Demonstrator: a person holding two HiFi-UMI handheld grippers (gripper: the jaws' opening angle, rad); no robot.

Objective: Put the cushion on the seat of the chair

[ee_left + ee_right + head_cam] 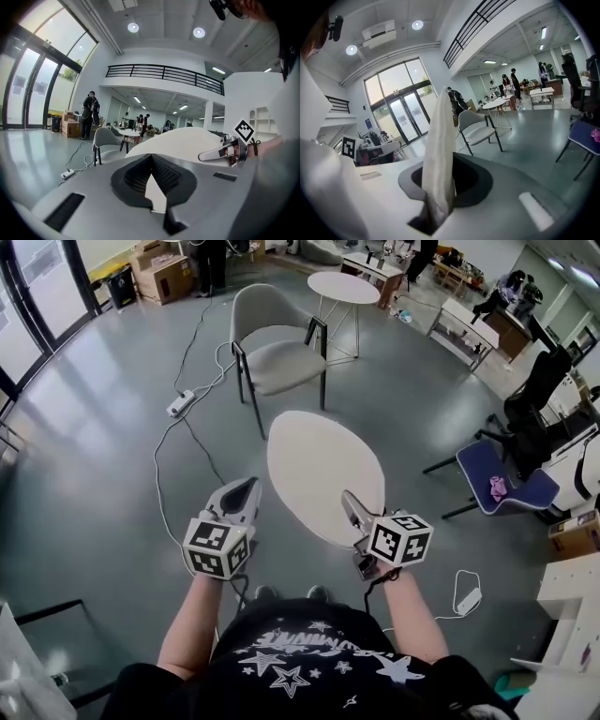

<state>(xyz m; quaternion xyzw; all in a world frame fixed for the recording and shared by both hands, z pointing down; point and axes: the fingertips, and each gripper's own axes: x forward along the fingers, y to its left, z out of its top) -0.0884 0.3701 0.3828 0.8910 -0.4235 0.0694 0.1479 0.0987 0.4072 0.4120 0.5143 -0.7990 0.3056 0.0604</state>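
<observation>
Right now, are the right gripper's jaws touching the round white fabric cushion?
Touching. The right gripper view shows the edge of the round white fabric cushion pinched between the closed jaws of the right gripper, with no gap on either side.

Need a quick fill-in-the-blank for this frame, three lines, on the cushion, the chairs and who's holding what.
1. The gripper shut on the white oval cushion is the person's ____ one.
2. The grey shell chair with black legs has nothing yet on its ____.
3. The small object lying on the blue chair seat is ____ in colour.

Missing words: right; seat; pink.
</observation>
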